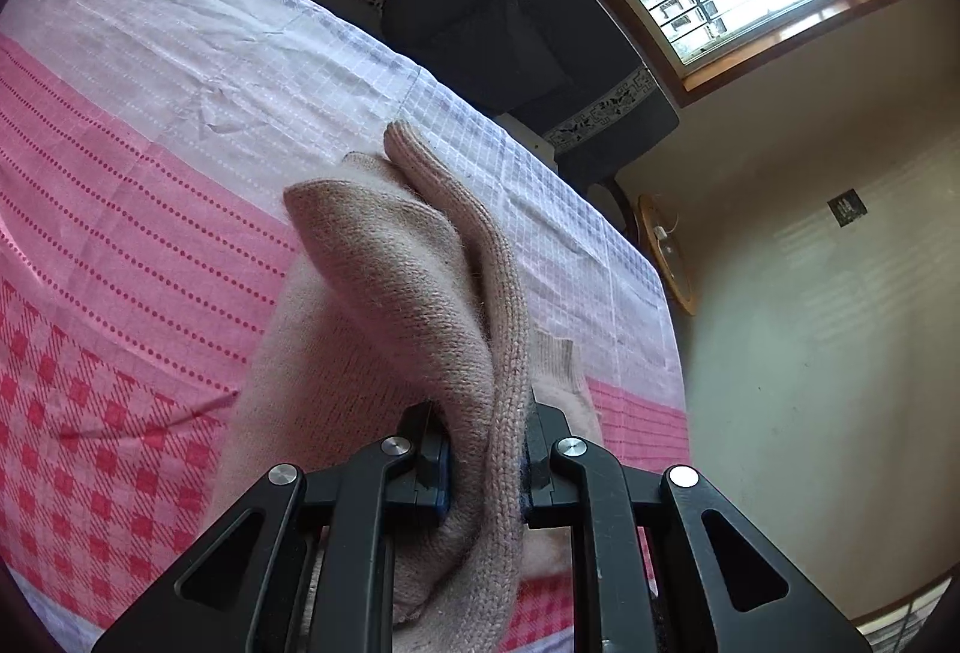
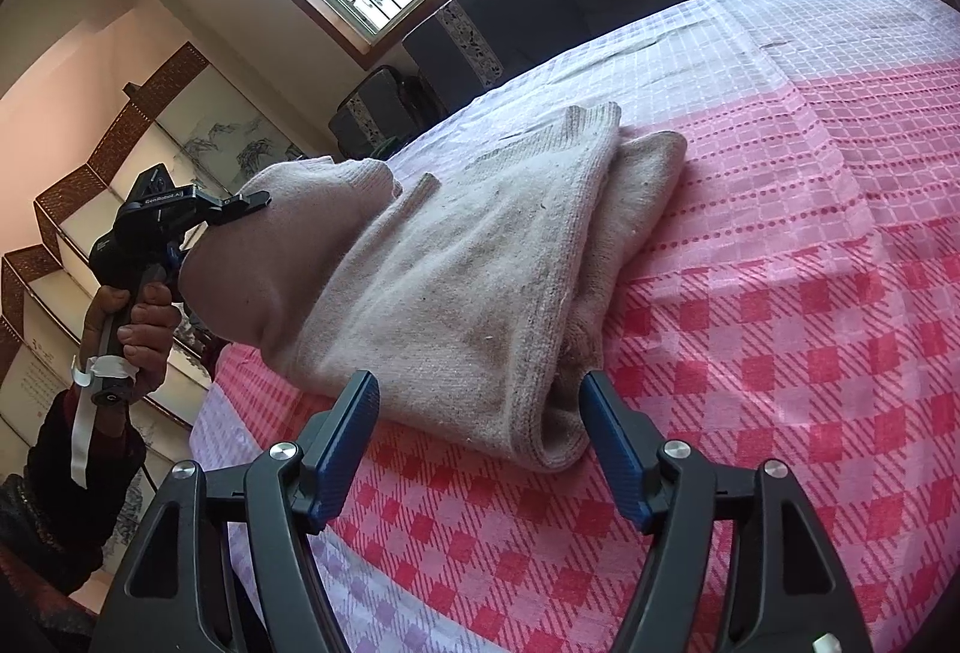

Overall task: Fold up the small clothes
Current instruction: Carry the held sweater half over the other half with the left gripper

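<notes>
Left gripper [image 1: 483, 464] clamps the beige knit garment [image 2: 468, 257], raised off the pink sheet [image 2: 780, 353]; right gripper [image 2: 480, 431] angled down, jaws released astride its folded corner.

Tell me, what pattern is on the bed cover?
The bed cover has pink-and-red checks, dotted pink stripes and a pale lilac grid; clearest in the right wrist view.

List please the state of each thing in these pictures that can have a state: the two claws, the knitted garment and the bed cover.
Left claw: shut on a bunched part of the sweater, lifting it.
Right claw: open, holding nothing, a folded edge lies between its pads.
Beige knit sweater: partly folded, one end raised, the rest lying on the cover.
Pink checked bed cover: spread flat, lightly wrinkled.
</notes>
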Demonstrator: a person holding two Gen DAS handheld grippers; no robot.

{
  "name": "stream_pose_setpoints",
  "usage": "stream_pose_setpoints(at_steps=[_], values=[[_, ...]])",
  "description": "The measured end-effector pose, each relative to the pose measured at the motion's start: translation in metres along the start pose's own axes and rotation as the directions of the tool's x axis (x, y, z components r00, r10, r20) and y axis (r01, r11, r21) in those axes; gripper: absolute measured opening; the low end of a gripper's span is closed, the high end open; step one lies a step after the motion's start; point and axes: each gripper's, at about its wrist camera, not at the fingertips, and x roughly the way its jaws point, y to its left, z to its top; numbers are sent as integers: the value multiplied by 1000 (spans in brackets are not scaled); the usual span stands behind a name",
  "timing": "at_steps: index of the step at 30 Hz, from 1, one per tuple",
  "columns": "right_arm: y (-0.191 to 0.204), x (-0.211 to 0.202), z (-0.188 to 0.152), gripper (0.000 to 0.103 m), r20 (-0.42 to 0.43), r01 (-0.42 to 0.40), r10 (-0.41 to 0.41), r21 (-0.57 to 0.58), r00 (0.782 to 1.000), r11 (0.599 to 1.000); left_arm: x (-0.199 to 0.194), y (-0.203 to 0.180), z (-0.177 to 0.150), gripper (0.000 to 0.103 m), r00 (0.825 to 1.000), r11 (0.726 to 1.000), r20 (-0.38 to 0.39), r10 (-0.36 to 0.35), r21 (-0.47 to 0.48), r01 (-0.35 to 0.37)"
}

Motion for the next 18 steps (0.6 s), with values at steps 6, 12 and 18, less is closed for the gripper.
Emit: stream_pose_setpoints(at_steps=[6, 12, 18], values=[[-1, -2, -1, 69, 9, -16, 16, 1, 1000, 1000, 18, -14, -8, 16, 1000, 1000, -19, -12, -18, 12], [0, -6, -2, 70, 19, -29, 29, -4, 999, 1000, 33, -25, -16, 16, 999, 1000, -33, -11, -25, 10], [-1, -9, -3, 71, 29, -48, 48, 0, 998, 999, 47, -33, -25, 16, 999, 999, -44, -11, -37, 9]])
